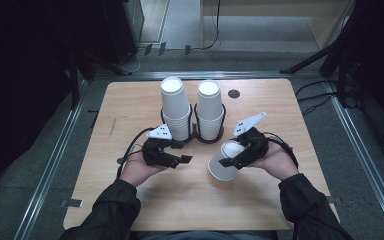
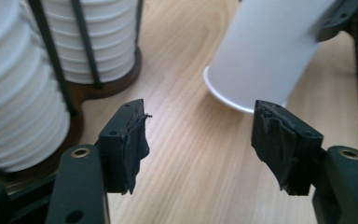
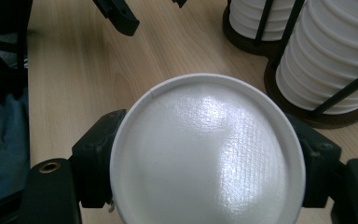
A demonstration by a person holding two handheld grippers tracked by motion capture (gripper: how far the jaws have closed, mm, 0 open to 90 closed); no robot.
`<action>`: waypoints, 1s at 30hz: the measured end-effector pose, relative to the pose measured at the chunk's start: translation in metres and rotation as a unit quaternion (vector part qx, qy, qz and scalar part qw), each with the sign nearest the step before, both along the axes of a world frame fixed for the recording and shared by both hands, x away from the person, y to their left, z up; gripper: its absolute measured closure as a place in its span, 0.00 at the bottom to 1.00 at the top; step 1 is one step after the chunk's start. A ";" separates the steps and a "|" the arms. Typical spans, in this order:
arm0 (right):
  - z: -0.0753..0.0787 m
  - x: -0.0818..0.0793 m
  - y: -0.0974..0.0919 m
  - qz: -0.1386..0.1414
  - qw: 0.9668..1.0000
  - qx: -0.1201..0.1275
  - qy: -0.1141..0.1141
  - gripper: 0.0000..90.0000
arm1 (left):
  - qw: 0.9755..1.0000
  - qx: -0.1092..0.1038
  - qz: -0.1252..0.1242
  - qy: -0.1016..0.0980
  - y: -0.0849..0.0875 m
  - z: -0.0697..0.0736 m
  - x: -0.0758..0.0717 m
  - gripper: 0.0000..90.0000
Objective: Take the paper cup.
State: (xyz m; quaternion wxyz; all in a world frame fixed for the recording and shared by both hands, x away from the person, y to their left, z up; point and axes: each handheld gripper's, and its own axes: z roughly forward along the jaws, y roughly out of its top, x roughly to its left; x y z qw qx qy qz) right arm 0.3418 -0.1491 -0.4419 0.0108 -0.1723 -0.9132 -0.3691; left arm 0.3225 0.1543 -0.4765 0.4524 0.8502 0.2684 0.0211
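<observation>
One white paper cup [image 1: 223, 161], tapered, smooth-walled, with a rolled rim at its wide mouth and a flat glossy base faintly textured like woven cloth; it is held upside down and tilted, mouth towards the light wooden table [image 1: 130, 105], base uppermost, near the table's middle right and in front of the right-hand stack. Whether the rim touches the wood cannot be told. The right gripper [image 3: 205, 172] pinches this cup across its narrow base end, a black jaw pressed to either side of the wall.

One left gripper [image 2: 200, 140], black, its jaws spread with bare wood between them and torn dark padding on each pad [image 2: 137, 140]; it sits just beside the left-hand stack, near the cup and apart from it.

Two tall stacks of white paper cups, left stack [image 1: 175, 107] and right stack [image 1: 210, 107], inverted, standing side by side in a dark wire holder with round brown bases [image 1: 196, 134] at the table's far middle
</observation>
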 end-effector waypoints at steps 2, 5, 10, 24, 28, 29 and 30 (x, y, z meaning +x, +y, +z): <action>-0.002 0.000 0.000 0.001 1.000 0.008 -0.003 0.27 | 1.000 -0.005 -0.006 0.007 0.001 -0.001 0.001 0.35; -0.004 -0.001 0.003 0.005 1.000 0.010 -0.007 0.27 | 0.998 -0.039 -0.032 0.029 0.004 -0.003 0.003 0.27; -0.005 -0.001 0.005 0.010 1.000 0.018 -0.013 0.27 | 0.998 -0.041 -0.040 0.036 0.006 -0.004 0.004 0.22; -0.007 -0.003 0.015 0.016 0.999 0.028 -0.013 0.27 | 0.998 -0.033 -0.054 0.024 0.007 -0.004 0.000 0.25; -0.006 -0.003 0.019 0.025 0.999 0.033 -0.014 0.27 | 0.998 -0.019 -0.054 0.021 0.006 -0.006 -0.003 0.20; -0.007 -0.003 0.019 0.028 0.999 0.035 -0.015 0.27 | 0.998 -0.020 -0.055 0.023 0.005 -0.006 -0.003 0.19; -0.006 -0.003 0.020 0.028 0.999 0.036 -0.012 0.27 | 0.998 -0.019 -0.057 0.027 0.005 -0.007 -0.003 0.18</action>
